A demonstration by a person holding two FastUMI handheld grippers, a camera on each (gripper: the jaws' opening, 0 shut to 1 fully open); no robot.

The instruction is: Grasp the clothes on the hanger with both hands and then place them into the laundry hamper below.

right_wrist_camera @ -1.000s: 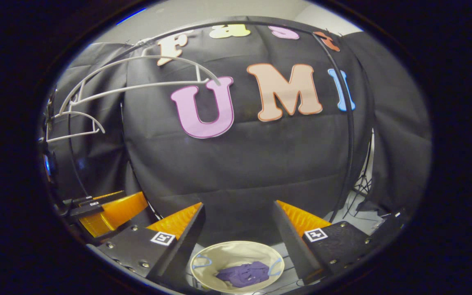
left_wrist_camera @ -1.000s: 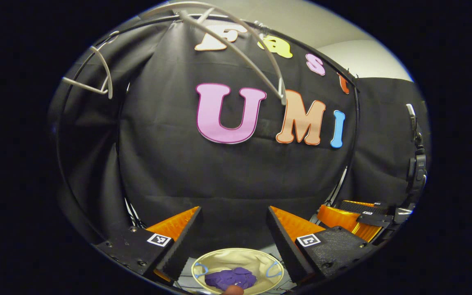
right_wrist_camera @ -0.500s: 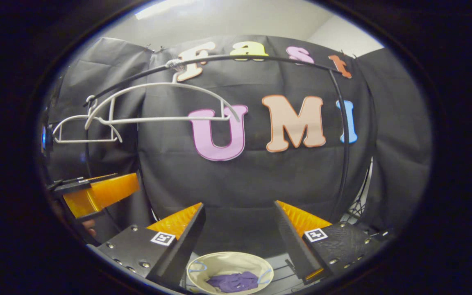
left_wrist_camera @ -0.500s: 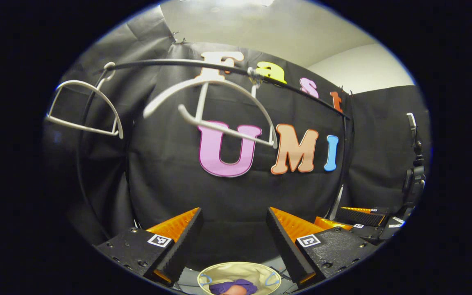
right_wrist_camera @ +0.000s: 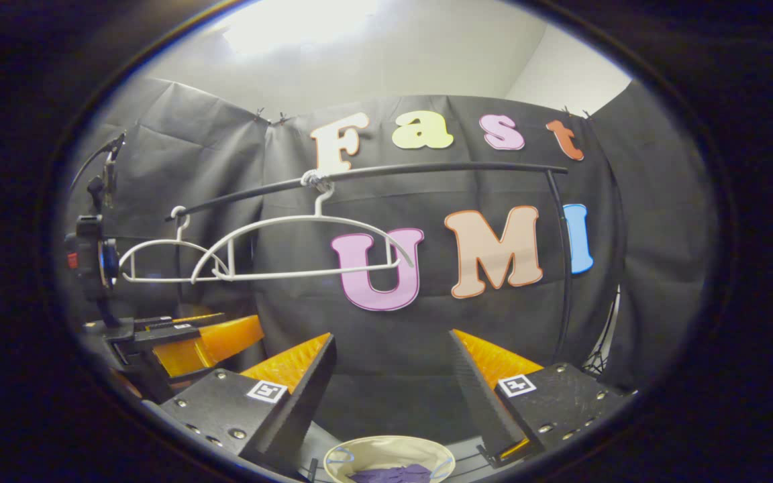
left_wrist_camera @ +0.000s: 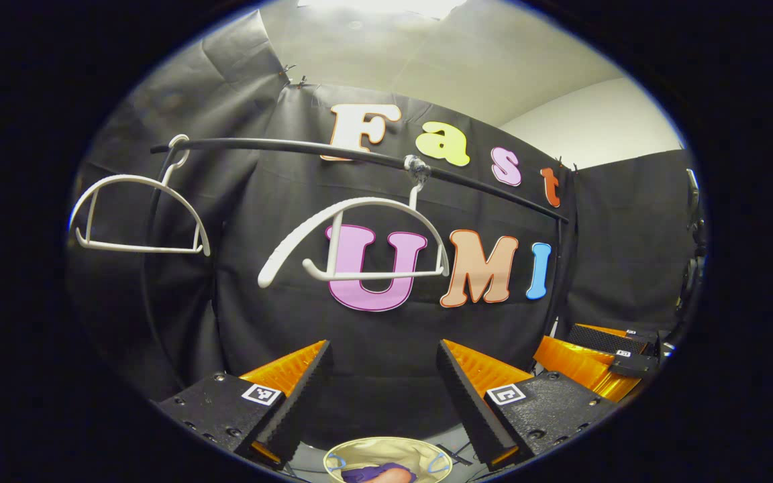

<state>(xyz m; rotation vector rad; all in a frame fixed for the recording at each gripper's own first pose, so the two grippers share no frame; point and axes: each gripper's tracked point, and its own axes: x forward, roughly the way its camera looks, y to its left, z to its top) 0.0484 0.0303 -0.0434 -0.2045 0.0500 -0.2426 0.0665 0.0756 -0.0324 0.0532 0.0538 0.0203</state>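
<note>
The purple garment (left_wrist_camera: 359, 473) lies crumpled inside the cream laundry hamper (left_wrist_camera: 386, 451) at the very bottom of the left gripper view, seen between my left gripper's (left_wrist_camera: 383, 376) open fingers. A white hanger (left_wrist_camera: 373, 275) hangs bare from the black rail (left_wrist_camera: 279, 143). In the right gripper view my right gripper (right_wrist_camera: 393, 376) is open with nothing in it, above the hamper (right_wrist_camera: 386, 457) with the purple garment (right_wrist_camera: 393, 475) in it. The bare hanger (right_wrist_camera: 306, 273) hangs from the rail (right_wrist_camera: 427, 168).
A second bare white hanger (left_wrist_camera: 138, 248) hangs at the rail's left end, also seen in the right gripper view (right_wrist_camera: 158, 280). The right gripper (left_wrist_camera: 564, 355) shows at the lower right of the left gripper view. The left gripper (right_wrist_camera: 225, 332) shows at the lower left of the right one.
Both views have swung upward: the hamper has slid to the bottom edge and the rail, hangers and ceiling have come down into view. The near hanger has swung level. Both grippers stay open.
</note>
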